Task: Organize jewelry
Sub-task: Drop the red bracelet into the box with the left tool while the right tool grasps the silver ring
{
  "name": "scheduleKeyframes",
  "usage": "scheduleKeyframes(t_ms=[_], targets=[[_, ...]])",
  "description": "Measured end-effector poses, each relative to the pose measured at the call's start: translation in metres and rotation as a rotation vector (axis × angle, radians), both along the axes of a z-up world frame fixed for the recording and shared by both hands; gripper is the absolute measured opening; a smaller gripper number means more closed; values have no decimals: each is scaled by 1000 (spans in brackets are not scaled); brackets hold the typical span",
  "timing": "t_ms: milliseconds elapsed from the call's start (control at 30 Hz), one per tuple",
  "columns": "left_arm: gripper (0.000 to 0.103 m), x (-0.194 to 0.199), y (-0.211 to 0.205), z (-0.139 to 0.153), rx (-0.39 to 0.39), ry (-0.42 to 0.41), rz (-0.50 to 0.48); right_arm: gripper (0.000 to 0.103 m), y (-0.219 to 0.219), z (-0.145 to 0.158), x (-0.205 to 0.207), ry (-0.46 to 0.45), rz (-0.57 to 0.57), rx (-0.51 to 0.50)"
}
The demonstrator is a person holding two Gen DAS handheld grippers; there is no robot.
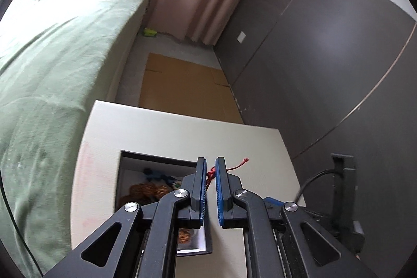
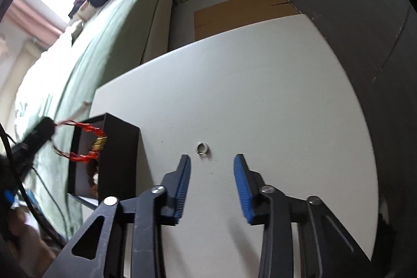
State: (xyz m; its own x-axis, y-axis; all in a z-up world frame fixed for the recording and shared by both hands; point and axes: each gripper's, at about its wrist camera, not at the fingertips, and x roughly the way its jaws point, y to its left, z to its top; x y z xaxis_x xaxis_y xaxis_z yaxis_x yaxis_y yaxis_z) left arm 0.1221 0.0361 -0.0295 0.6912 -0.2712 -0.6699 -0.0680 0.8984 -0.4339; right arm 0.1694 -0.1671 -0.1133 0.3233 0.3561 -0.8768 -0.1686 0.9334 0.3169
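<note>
Above the open black box point(image 2: 104, 155) at the left side of the white surface point(image 2: 247, 85), the left claw point(image 1: 211, 168) was closed narrowly on the knotted cord of a red bracelet point(image 2: 86, 142), a loose cord end point(image 1: 238, 164) sticking out past its fingers. The right wrist view showed the bracelet's loop of red and gold beads hanging at the box's open side, apparently so that it could be lowered in among the pieces already stored there; brown beads point(image 1: 148, 190) and a blue-and-white item point(image 1: 161, 177) lay inside. Holding by the cord, not the beads, probably kept the loop hanging free. The right claw point(image 2: 211, 163) stood wide and empty, low over the surface and aimed at a small silver ring point(image 2: 201, 147) lying just beyond and between its fingertips. That ring lay apart from the box, and was presumably the next piece to collect. A green-covered bed point(image 1: 52, 64) ran alongside.
</note>
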Motion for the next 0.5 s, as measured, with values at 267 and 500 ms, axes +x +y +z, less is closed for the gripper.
scheduleKeyframes(t_ms=[267, 500], targets=[[7, -8, 27, 0, -20, 5, 40, 30, 20, -8, 6, -21, 2, -85], [7, -7, 36, -8, -28, 37, 53, 30, 36, -12, 10, -52, 12, -163]])
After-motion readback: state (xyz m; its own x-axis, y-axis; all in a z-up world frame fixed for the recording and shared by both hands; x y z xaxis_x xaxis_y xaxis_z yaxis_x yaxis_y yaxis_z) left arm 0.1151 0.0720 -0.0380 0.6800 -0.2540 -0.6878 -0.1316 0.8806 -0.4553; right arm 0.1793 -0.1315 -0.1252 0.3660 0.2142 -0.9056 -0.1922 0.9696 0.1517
